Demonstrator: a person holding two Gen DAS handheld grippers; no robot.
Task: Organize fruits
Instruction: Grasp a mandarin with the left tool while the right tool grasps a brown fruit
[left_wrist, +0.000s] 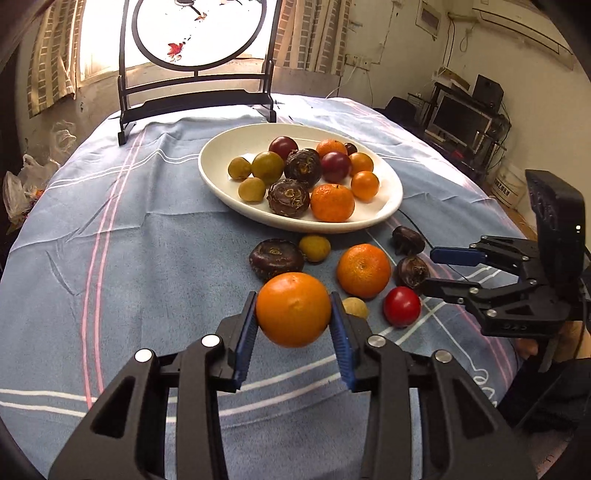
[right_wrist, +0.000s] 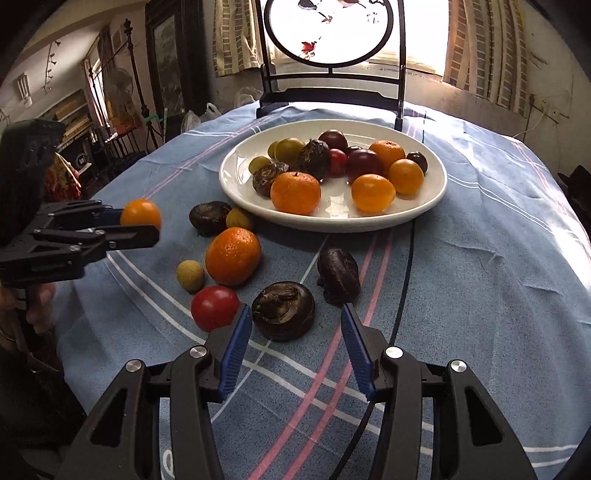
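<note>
Clamped between my left gripper (left_wrist: 293, 314) pads, one orange fruit (left_wrist: 293, 309) sits above the blue cloth (left_wrist: 147, 258); white plate (left_wrist: 221, 177) beyond holds mixed fruit; my right gripper (right_wrist: 291, 317) stands parted, empty, over a dark water chestnut (right_wrist: 283, 309)

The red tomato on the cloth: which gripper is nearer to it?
Right. The right gripper hangs open with one fingertip beside the red tomato. The left gripper, shut on an orange, is farther off.
</note>
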